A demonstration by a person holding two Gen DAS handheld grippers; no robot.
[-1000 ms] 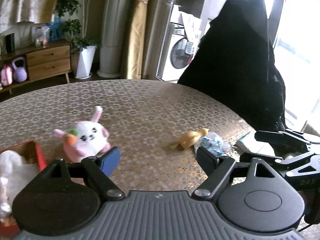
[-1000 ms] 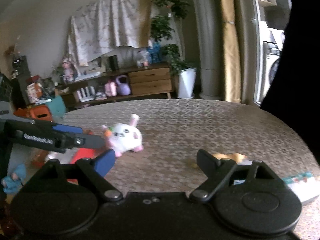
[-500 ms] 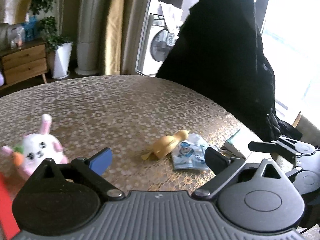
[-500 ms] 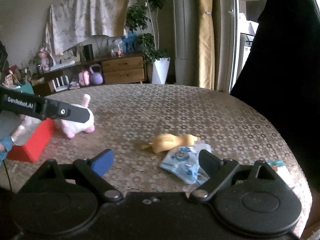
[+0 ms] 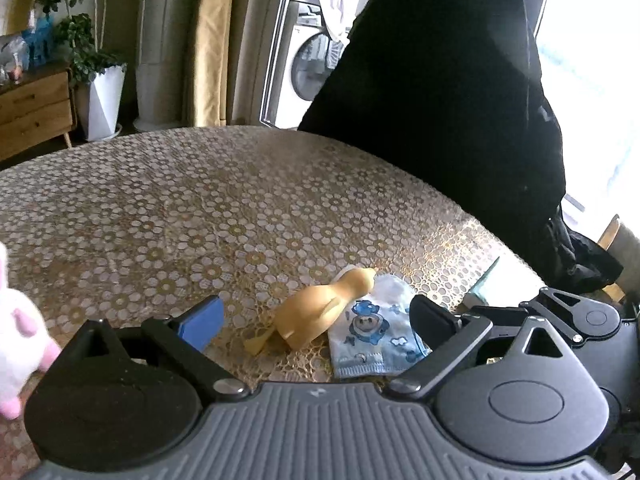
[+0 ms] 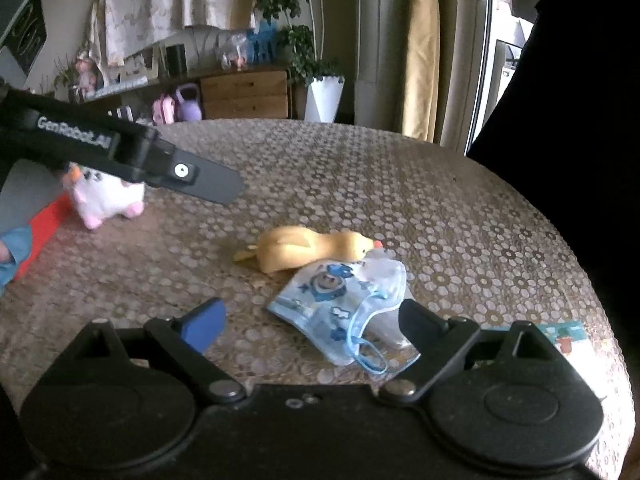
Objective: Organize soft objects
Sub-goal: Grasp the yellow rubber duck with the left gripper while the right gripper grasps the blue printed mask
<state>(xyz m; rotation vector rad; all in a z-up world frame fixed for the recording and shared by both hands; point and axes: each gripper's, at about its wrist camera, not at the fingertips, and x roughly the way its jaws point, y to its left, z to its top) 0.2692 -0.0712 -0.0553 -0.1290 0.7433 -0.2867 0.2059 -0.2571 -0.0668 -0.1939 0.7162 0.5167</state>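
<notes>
Yellow plush duck [image 6: 308, 252] lies flat (beak on mask [image 6: 344, 300]).

Round surface [image 5: 224, 208] under a beige flower-patterned cover. Behind it: white front-loading washing machine [image 5: 308, 68], leafy plant in a white tapered pot [image 6: 324, 96], wooden drawer cabinet [image 6: 244, 94]. Purple kettlebell [image 6: 187, 103] beside the cabinet. Mustard curtain [image 6: 420, 48] hanging.

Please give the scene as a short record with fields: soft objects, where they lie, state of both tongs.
surface: table with flower-pattern cover
yellow duck toy: lying flat, head touching the mask
child face mask: flat, just beside the duck
pink-white plush bunny: apart, near the red box
left tongs: open, empty, duck ahead
right tongs: open, empty, mask ahead
</notes>
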